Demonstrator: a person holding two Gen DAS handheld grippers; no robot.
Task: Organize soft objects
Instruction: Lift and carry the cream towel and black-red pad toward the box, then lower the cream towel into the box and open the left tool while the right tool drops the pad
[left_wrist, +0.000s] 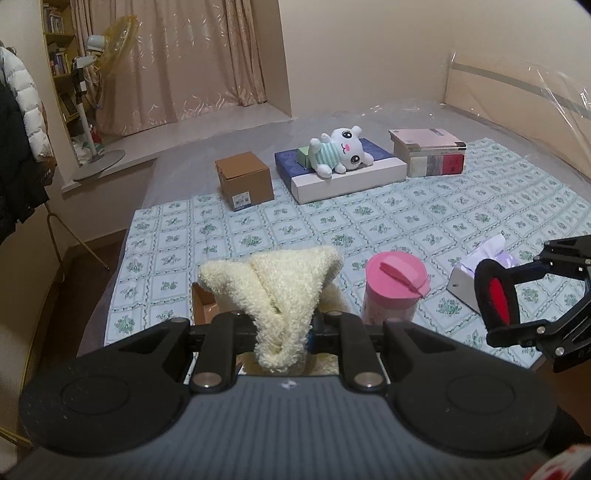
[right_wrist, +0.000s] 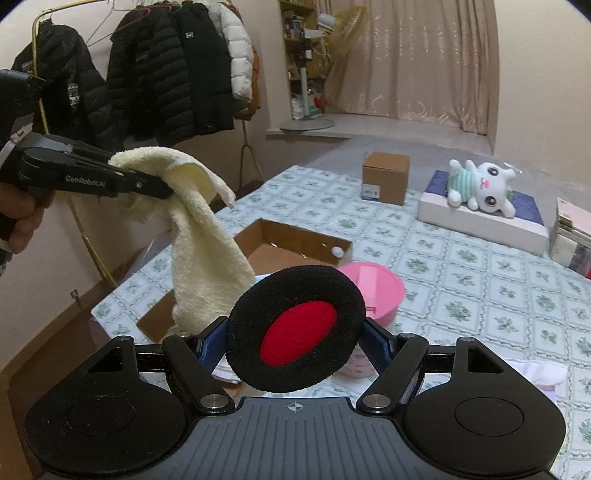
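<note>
Towel hangs clenched in left hand-held gripper; right hand-held gripper grasps a black-and-red pad.

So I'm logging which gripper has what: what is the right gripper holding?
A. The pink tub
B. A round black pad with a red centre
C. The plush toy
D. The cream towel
B: the right gripper holds the black pad between its fingers, while the towel hangs from the left gripper.

Dim warm indoor light, soft shadows, strong fisheye bending, dark corners.
</note>
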